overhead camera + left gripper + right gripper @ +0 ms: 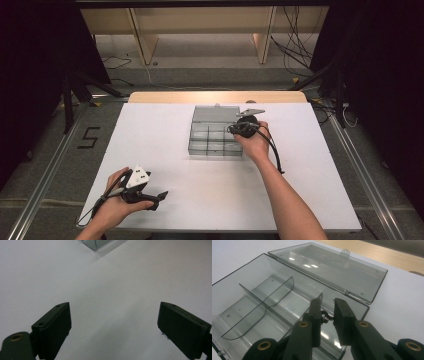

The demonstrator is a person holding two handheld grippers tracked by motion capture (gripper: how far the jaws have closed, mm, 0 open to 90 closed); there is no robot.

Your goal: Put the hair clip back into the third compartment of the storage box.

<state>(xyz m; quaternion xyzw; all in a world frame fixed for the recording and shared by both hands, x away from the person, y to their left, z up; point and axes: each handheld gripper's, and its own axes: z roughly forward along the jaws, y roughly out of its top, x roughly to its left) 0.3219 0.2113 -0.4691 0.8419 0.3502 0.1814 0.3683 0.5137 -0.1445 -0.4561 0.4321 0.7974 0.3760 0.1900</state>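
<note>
A clear grey compartment box [200, 150] lies open on the white table, its lid [324, 267] folded flat behind it. Thin dividers [262, 302] split the tray into cells. My right gripper [327, 301] hangs over the box's right end [233, 131], jaws drawn close together with a small dark part [325, 316] caught between them. A translucent divider edge rises just past its left jaw. My left gripper [113, 312] rests low near the table's front left [161, 196], pointing right, open wide with bare table between the jaws.
The white table top [165, 130] spreads around the box, and a wooden strip [215, 96] runs along its far edge. A corner of the box [93, 243] is at the top of the left gripper view. Cables trail from both grippers.
</note>
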